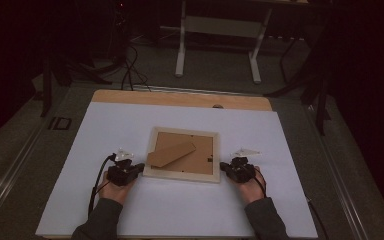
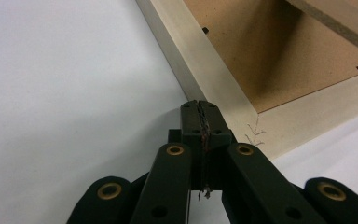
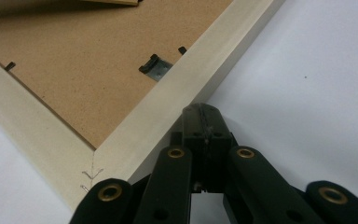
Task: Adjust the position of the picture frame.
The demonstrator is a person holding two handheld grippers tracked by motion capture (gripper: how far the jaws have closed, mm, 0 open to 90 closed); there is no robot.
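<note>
Pressing unevenly, the frame could be skewed: both closed grippers, left and right, seemingly touch its near corners.

Picture frame sits mid counter, blocking between left gripper at 9 and right gripper at 3, both tips against it. Counter bare toward 12 and 6.

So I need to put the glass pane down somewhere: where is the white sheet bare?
Wide bare bands of the white sheet lie beyond the picture frame, toward the wooden table edge, and along both sides. It is crowded beside the frame's near corners, where the left gripper and right gripper sit.
</note>
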